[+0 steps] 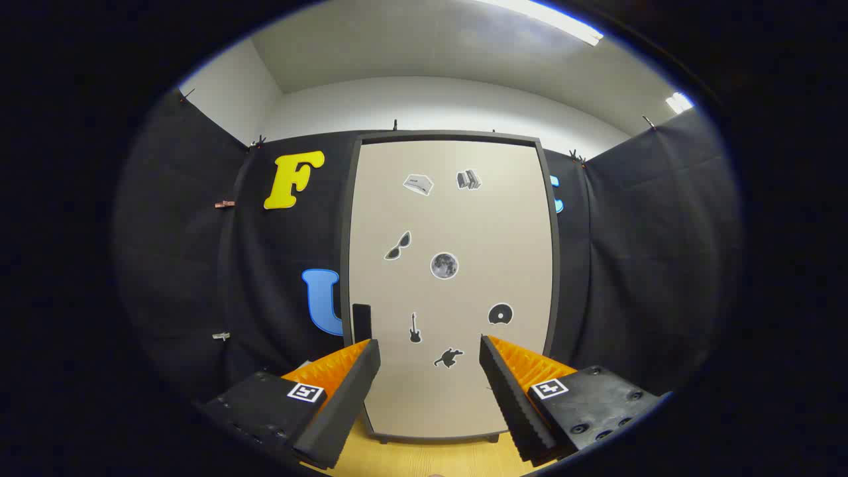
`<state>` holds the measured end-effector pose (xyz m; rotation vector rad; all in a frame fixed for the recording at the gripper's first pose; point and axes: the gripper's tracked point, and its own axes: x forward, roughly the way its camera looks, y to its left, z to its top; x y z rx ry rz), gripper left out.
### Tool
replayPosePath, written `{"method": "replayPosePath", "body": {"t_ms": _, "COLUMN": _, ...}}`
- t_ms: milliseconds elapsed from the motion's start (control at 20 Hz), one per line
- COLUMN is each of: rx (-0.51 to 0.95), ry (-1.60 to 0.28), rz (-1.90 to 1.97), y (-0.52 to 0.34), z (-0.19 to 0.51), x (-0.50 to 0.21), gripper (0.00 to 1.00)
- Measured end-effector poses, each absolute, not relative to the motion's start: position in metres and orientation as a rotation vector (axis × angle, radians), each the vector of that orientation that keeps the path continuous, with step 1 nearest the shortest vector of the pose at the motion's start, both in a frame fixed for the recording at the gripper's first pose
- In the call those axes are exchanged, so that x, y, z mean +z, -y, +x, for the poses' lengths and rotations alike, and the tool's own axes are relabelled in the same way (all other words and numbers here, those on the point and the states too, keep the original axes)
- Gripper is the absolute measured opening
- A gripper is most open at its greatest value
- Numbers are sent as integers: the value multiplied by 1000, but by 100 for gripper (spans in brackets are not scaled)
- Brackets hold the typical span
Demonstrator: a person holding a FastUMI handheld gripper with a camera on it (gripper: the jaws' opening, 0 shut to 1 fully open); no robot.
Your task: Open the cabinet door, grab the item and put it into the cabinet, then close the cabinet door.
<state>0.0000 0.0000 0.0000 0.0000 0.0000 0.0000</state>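
Nearest the camera, the gripper (429,351) is seen with its two fingers spread wide apart and nothing held between them. Beneath the fingers a strip of light wooden tabletop (430,460) is visible, and the cabinet (450,285) stands upright on it toward its far edge, just ahead of the fingertips. The cabinet door (464,225) is shut and flush within its dark frame; small stickers are scattered over its pale face. A dark upright handle (362,322) is fixed at the door's left edge, low down, just beyond the tip of the left finger. The item to be stowed cannot be made out anywhere on the tabletop that is shown, so its place cannot be told.

The task is judged to be at its first step: the door is not yet opened. Several slips are possible from here. The handle is narrow and lies off to the left of the gap, so the fingers could be closed on air or on the frame if the gripper is not shifted sideways first. A shallow grip could be pulled off the handle as the door swings. The cabinet itself could be dragged or tipped toward the tabletop's near edge if the pull is made straight back rather than along the door's arc.
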Motion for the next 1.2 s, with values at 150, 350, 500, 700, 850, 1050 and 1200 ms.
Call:
{"method": "replayPosePath", "body": {"t_ms": 150, "rx": -1, "ry": 3, "rz": 3, "y": 0, "z": -2, "x": 1, "gripper": 97}}
{"method": "replayPosePath", "body": {"t_ms": 350, "rx": 1, "ry": -4, "rz": 6, "y": 0, "z": -5, "x": -1, "gripper": 97}}
{"method": "replayPosePath", "body": {"t_ms": 500, "rx": -4, "ry": -11, "rz": 17, "y": 0, "z": -5, "x": -3, "gripper": 97}}
{"method": "replayPosePath", "body": {"t_ms": 700, "rx": -18, "ry": -15, "rz": 24, "y": 3, "z": -4, "x": -4, "gripper": 97}}
{"method": "replayPosePath", "body": {"t_ms": 850, "rx": -23, "ry": -24, "rz": 39, "y": 3, "z": -4, "x": -5, "gripper": 97}}
{"method": "replayPosePath", "body": {"t_ms": 1050, "rx": -27, "ry": -15, "rz": 31, "y": 4, "z": -2, "x": -4, "gripper": 97}}
{"method": "replayPosePath", "body": {"t_ms": 1200, "rx": -20, "ry": 9, "rz": -2, "y": 3, "z": 1, "x": -1, "gripper": 97}}
